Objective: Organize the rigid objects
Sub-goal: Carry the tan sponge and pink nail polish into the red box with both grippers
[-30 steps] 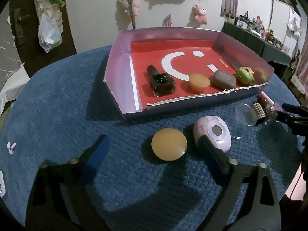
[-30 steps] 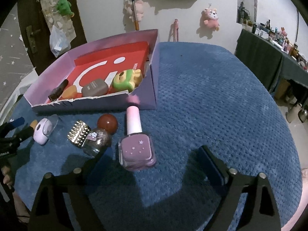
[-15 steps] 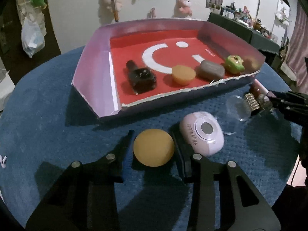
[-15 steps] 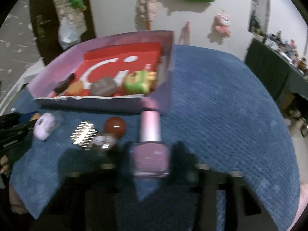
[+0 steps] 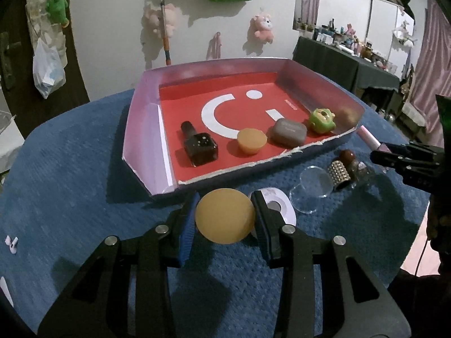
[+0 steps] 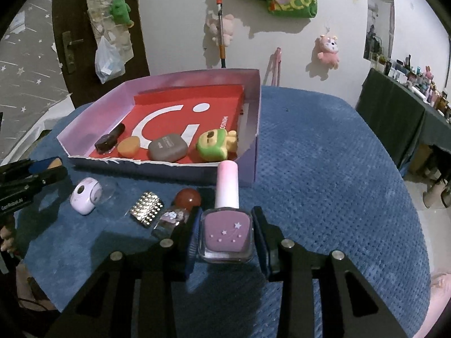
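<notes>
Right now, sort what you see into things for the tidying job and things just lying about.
For the job:
- round amber disc, in left gripper
- purple square nail-polish bottle, in right gripper
- pink-walled red-floored cardboard tray
- white oval case
- studded silver cap

Lying about:
- pink plush toy on the wall
- white earbud

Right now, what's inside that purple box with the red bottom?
Four things sit near the box's front wall: a dark bottle, an orange puck, a grey case and a green toy. The wall hides their bases.
</notes>
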{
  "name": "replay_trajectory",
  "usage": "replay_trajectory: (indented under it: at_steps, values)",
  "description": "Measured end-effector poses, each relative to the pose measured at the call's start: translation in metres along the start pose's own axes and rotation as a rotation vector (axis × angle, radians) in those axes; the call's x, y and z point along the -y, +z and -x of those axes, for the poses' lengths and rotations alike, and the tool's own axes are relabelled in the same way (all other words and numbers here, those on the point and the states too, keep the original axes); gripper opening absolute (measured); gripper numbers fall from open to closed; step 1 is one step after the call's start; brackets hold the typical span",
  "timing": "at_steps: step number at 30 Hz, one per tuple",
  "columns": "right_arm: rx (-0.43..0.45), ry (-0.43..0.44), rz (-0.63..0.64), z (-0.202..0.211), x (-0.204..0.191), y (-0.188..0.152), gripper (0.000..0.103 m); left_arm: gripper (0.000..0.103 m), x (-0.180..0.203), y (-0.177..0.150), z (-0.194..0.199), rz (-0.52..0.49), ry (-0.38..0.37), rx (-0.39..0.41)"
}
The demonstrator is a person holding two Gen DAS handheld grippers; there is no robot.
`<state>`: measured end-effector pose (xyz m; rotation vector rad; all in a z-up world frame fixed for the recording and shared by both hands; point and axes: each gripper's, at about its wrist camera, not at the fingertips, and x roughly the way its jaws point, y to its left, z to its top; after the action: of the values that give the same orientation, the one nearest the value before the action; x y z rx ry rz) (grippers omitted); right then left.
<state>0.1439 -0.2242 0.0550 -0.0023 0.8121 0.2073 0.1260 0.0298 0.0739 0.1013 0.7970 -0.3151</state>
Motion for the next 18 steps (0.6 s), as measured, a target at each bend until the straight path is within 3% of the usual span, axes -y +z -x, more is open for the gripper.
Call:
replay_trajectory:
  at_steps: [11, 18]
  values:
    - [0.02, 0.023, 0.002, 0.012, -0.003, 0.001, 0.038, 0.036, 0.002, 0.004, 0.006, 0.019, -0.039, 0.014]
    - [0.079, 0.079, 0.01, 0.027, -0.008, 0.022, 0.038, 0.036, 0.01, 0.033, 0.016, -0.01, -0.081, 0.068]
